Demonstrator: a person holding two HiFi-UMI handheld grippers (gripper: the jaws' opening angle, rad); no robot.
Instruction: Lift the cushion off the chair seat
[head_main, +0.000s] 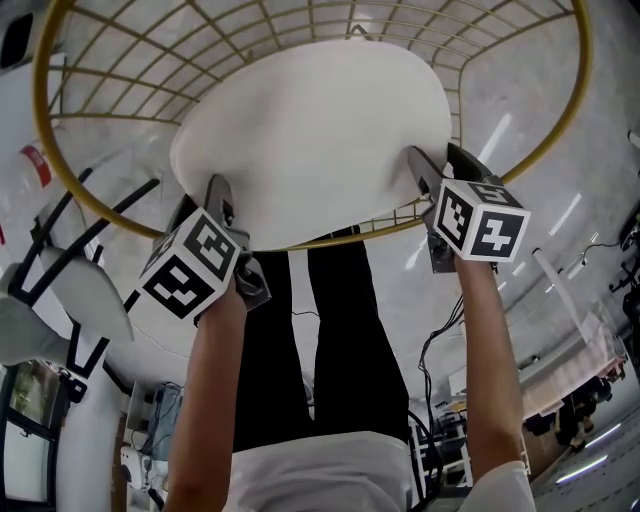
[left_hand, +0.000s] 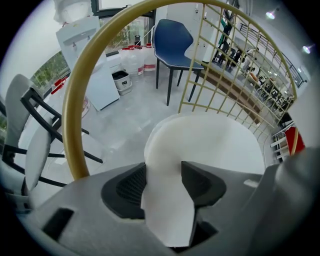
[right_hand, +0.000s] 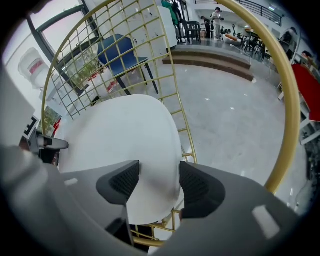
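A round white cushion (head_main: 310, 140) lies in the seat of a gold wire chair (head_main: 60, 170). My left gripper (head_main: 228, 215) is at the cushion's near left edge. In the left gripper view its pads pinch a folded-up flap of the cushion (left_hand: 165, 200) between them, so my left gripper (left_hand: 163, 185) is shut on it. My right gripper (head_main: 440, 172) is at the cushion's right edge, beside the wire side. In the right gripper view the cushion's rim (right_hand: 150, 190) fills the gap of my right gripper (right_hand: 159, 182), and both pads touch it.
The gold hoop (left_hand: 80, 100) and wire grid (right_hand: 180, 115) ring the cushion closely. A blue chair (left_hand: 172, 37) stands beyond on the grey floor. White chairs with black frames (head_main: 60, 290) stand at the left. The person's dark-trousered legs (head_main: 330, 330) are below the seat edge.
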